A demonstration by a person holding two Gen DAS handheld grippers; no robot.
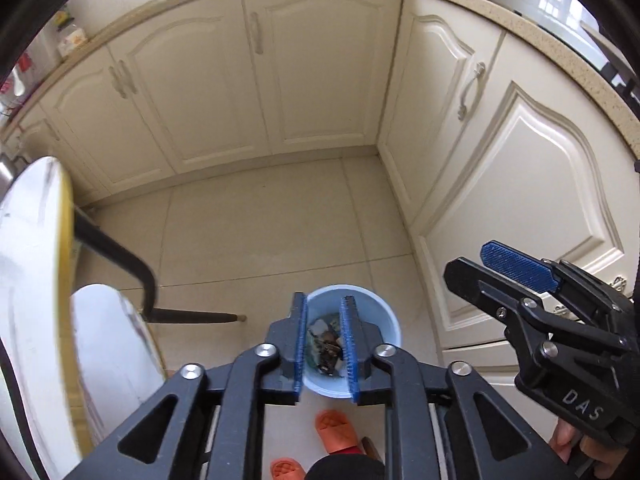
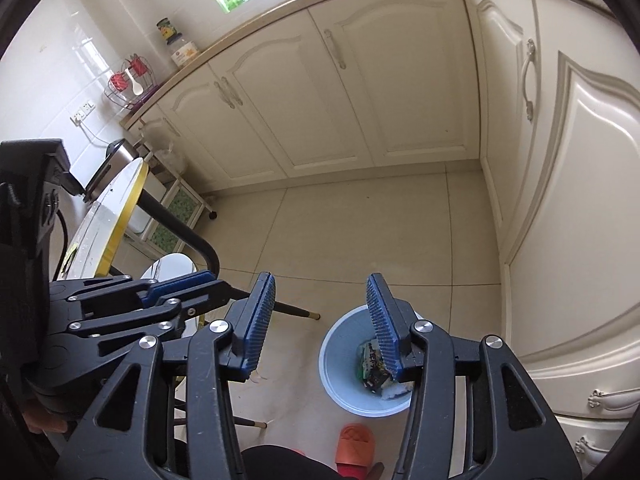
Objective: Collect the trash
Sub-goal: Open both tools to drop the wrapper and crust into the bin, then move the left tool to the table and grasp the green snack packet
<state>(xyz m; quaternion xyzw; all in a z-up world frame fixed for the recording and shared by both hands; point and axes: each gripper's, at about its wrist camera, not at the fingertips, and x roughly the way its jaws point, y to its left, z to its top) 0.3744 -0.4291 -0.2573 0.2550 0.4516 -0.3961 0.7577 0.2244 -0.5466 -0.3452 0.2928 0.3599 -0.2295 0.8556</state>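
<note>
Hovering above the blue bin (image 1: 352, 344) on the tiled floor (image 1: 260, 232), both grippers point steeply down. The left gripper (image 1: 324, 344) stands directly over the bin, its jaws slightly parted with nothing between them. The right gripper (image 2: 320, 320) hangs just beside and above the bin's rim, jaws wider apart and empty. Trash (image 2: 374, 364) lies inside the bin. Risk: the 2 grippers sit close together and could collide. An orange slipper (image 2: 354, 448) just beside the bin could kick it over.
</note>
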